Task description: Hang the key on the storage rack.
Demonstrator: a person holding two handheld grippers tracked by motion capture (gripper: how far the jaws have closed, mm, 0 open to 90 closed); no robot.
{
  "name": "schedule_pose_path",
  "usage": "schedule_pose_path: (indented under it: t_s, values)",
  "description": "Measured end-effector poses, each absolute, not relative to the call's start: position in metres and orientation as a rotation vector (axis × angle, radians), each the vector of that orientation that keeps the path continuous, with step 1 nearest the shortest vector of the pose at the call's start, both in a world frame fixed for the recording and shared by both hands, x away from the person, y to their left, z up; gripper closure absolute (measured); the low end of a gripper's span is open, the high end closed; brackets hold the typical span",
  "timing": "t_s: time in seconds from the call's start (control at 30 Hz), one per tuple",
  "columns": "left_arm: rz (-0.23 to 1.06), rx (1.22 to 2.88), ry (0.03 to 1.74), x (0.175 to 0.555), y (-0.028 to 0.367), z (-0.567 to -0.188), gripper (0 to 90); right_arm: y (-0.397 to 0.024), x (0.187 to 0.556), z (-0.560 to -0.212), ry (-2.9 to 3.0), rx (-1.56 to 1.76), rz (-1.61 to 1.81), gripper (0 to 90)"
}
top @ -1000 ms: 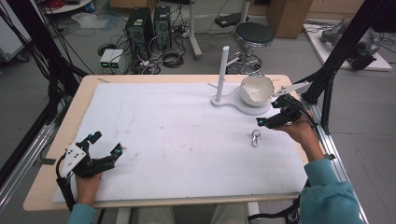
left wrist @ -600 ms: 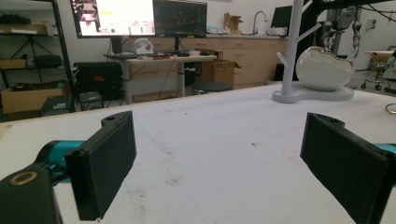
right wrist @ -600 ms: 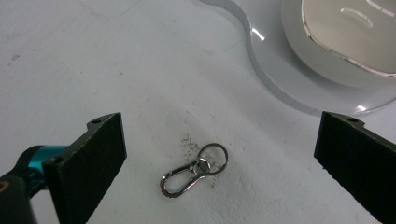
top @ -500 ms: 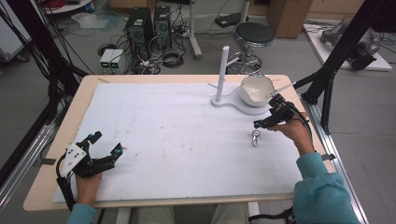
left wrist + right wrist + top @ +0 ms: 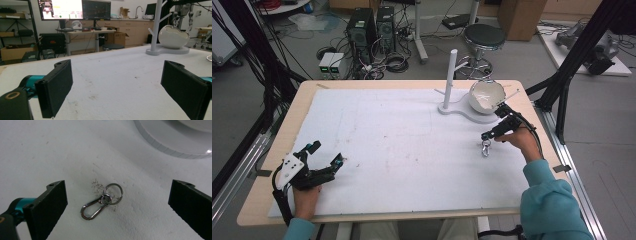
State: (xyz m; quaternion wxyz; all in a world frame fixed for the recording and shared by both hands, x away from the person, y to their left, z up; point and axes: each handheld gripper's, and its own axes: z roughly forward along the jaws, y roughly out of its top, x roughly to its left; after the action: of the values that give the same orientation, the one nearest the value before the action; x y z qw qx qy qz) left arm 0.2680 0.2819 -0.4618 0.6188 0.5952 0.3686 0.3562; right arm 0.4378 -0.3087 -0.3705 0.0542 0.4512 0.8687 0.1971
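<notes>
I have the right gripper [image 5: 488,135] poised above the keyring clip [image 5: 101,201], fingers [image 5: 47,206] spread wide with the clip lying between them in the right gripper view. The clip rests flat on the white sheet of the bench [image 5: 392,150], toward its right side, just in front of the white stand [image 5: 452,82] and the white bowl [image 5: 486,95] on the stand's base. It is a small silver snap hook joined to a split ring, lying at a slant across my line of closing.

The step in hand, as I judge it, is picking up this clip. To do it well I would come straight down and keep the clip centred between the fingers, since it sits a little left of the midpoint now. I would turn the wrist slightly so the pads close across the narrow sides of the hook body and not along its length; thin metal lying flat can skid or tip up if it is caught on one end. The fingertips need to reach nearly to the sheet before I close, and I would close slowly so the ring does not flick away.

My left gripper [image 5: 314,162] rests near the front left corner of the bench, fingers [image 5: 56,87] wide apart and holding nothing, well apart from the work. It can stay there.
</notes>
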Motion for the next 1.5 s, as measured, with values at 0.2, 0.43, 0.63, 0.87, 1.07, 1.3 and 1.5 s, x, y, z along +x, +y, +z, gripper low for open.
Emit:
schedule_pose_path:
  t_s: [0.2,0.43,0.63,0.87,1.07,1.3,1.5]
  values:
    - [0.820,1.370,0.848,0.268,0.282,-0.462,10.9,-0.304,0.441,-0.379,2.665,1.422,0.526,1.4]
    - [0.819,1.368,0.849,0.268,0.282,-0.462,10.9,-0.302,0.446,-0.386,2.674,1.480,0.478,1.5]
    - [0.820,1.369,0.849,0.268,0.282,-0.462,10.9,-0.302,0.446,-0.390,2.656,1.532,0.494,5.2]
    - [0.820,1.368,0.849,0.268,0.282,-0.462,10.9,-0.302,0.444,-0.398,2.660,1.552,0.496,5.2]
    - [0.821,1.370,0.846,0.268,0.282,-0.462,10.9,-0.302,0.444,-0.402,2.667,1.584,0.498,6.9]
    - [0.821,1.370,0.846,0.268,0.282,-0.462,10.9,-0.303,0.445,-0.402,2.681,1.582,0.520,23.0]
    - [0.821,1.370,0.846,0.268,0.282,-0.462,10.9,-0.305,0.445,-0.403,2.697,1.592,0.518,30.3]
